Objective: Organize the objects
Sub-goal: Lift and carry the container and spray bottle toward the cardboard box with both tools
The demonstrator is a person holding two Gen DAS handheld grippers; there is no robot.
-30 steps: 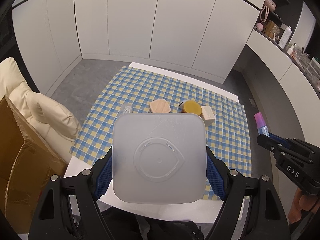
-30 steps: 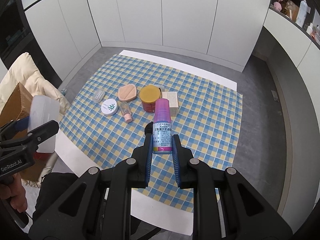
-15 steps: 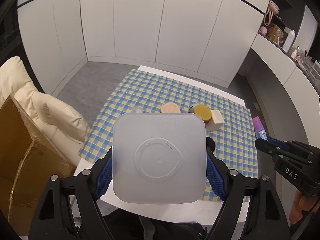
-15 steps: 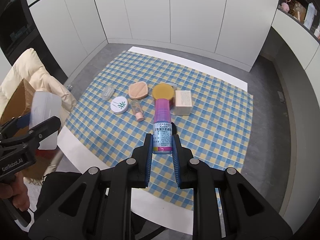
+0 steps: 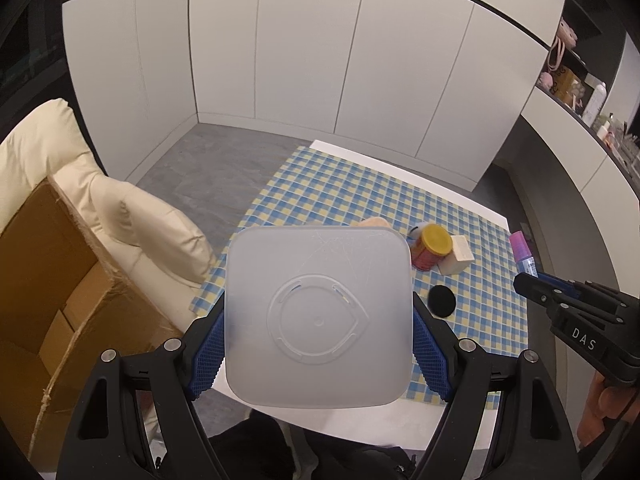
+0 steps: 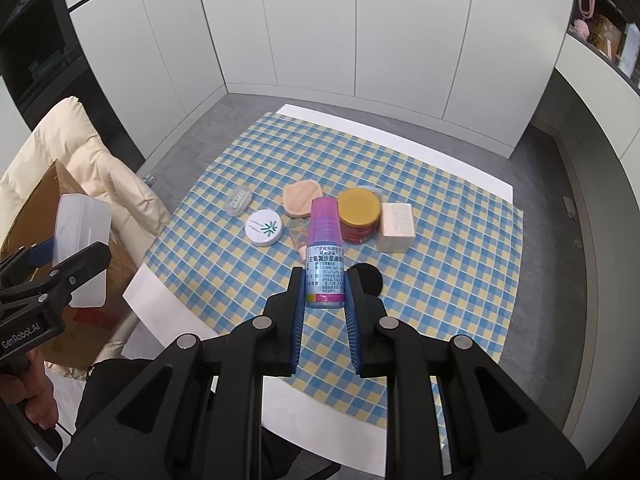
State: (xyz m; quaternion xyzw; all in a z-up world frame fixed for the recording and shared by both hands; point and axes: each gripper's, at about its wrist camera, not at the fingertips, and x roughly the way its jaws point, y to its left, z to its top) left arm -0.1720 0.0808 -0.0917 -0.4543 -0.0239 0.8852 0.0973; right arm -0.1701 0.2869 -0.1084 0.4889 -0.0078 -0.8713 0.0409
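While both tools are loaded, slip is the main risk: left gripper [image 5: 318,354] clamps a frosted bin [image 5: 318,316] by smooth sidewalls, w/ its base facing the lens; a tilt could drop it. Right gripper [image 6: 324,292] pinches a pink-capped bottle [image 6: 325,252] low on its label (top-heavy, may pivot). Both hang above the checked cloth [image 6: 440,280]. Clutter at 12 o'clock of the bottle: yellow-lid jar [image 6: 359,216], beige box [image 6: 396,228], white round tin [image 6: 264,228], black puff [image 6: 366,278] crowd any set-down spot.
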